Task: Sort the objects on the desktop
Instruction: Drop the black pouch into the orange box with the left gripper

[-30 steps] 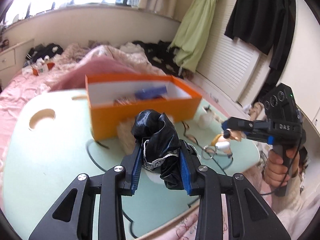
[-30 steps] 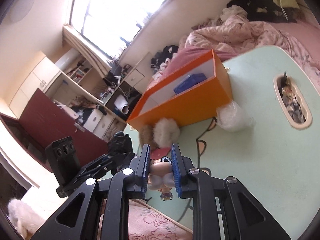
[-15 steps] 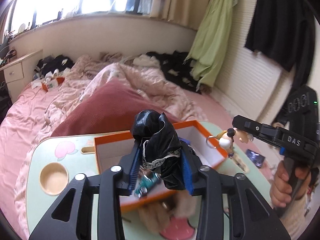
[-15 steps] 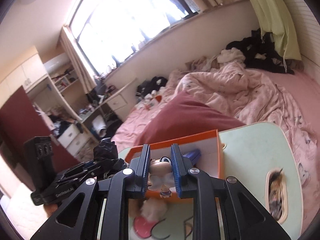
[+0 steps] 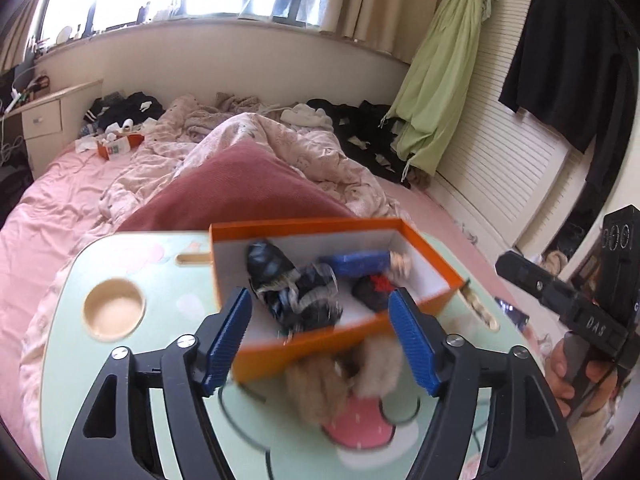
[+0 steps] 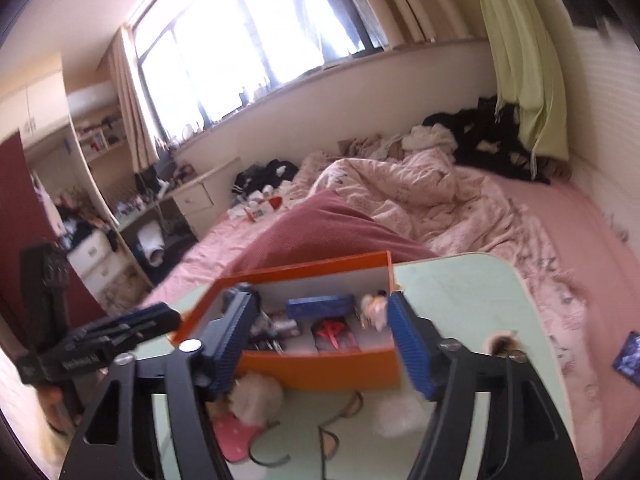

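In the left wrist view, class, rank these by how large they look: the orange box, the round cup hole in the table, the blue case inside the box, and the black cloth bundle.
1. Orange box
2. Black cloth bundle
3. Round cup hole and blue case: too alike to rank.

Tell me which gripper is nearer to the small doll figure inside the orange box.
Right. The right gripper, open, hangs over the figure, which sits beside its right finger. The left gripper is open above the black cloth bundle at the box's other end.
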Demonstrator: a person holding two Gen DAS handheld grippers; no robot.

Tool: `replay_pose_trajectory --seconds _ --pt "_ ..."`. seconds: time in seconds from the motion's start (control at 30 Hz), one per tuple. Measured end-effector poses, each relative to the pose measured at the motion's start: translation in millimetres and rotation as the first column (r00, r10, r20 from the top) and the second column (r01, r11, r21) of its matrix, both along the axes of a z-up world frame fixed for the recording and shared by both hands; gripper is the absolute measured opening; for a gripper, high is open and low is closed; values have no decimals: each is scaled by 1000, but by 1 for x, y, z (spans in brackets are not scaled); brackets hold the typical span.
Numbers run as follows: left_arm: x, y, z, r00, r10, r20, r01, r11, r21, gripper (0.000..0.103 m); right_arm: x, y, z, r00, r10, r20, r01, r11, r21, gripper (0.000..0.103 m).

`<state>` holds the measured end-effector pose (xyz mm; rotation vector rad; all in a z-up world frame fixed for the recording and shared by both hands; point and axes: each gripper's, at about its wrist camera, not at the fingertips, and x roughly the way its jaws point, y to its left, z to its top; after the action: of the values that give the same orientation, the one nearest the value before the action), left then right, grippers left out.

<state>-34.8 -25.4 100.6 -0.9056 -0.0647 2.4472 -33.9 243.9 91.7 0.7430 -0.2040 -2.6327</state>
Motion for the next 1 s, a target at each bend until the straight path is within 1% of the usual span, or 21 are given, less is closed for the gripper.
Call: replay_pose_trajectory --seconds 0.03,0.1,0.17,0.23,0.27,0.33,0.37,0.47,0.5,0.53,0.57,0.6,0.63,0.7,0.73,1.0 --pt "8 -1 -3 1000 5 -4 -5 1000 -14 80 8 -3 -6 1000 -9 2 9 999 46 82" --pt "22 0 -12 1000 22 -9 -23 998 -65 80 20 -9 -20 1000 -2 26 -1 993 115 82" --pt "34 2 -26 999 36 -5 -36 992 -124 80 30 -15 -39 997 -3 82 -11 984 177 82" --pt "42 5 -41 999 47 23 -43 986 -158 80 36 -16 -55 990 -18 138 -9 981 195 82" --pt "44 7 -49 998 42 41 -34 985 -172 80 38 -16 -65 983 -27 180 -8 981 193 82" --pt "47 11 -61 997 36 66 -23 980 -196 80 40 -17 -76 973 -45 225 1 981 192 82" --pt "48 12 -66 996 47 71 -31 977 -211 80 41 -18 -80 971 -56 233 8 980 201 82" --pt "49 12 -79 994 82 74 -63 970 -235 80 39 -24 -90 963 -100 249 35 967 254 83" --pt "50 13 -81 994 89 69 -70 967 -243 81 40 -27 -92 966 -110 234 41 959 280 89" --pt "52 14 -83 994 101 51 -85 962 -260 82 39 -29 -94 965 -116 233 43 953 298 92" --pt "54 15 -84 993 111 37 -96 957 -274 83 40 -32 -96 968 -118 223 42 947 318 99" --pt "56 14 -85 993 112 32 -100 958 -269 88 40 -33 -98 967 -108 229 33 950 311 103" --pt "57 15 -86 994 110 27 -99 958 -267 93 39 -33 -99 968 -105 226 30 950 310 103" --pt "56 15 -86 994 108 24 -98 959 -264 96 38 -32 -100 969 -99 225 26 951 308 103" --pt "55 15 -87 994 107 27 -96 959 -266 103 38 -31 -100 970 -98 221 25 951 308 103" --pt "52 16 -88 994 106 25 -96 960 -263 103 38 -33 -99 973 -93 211 25 952 306 103"
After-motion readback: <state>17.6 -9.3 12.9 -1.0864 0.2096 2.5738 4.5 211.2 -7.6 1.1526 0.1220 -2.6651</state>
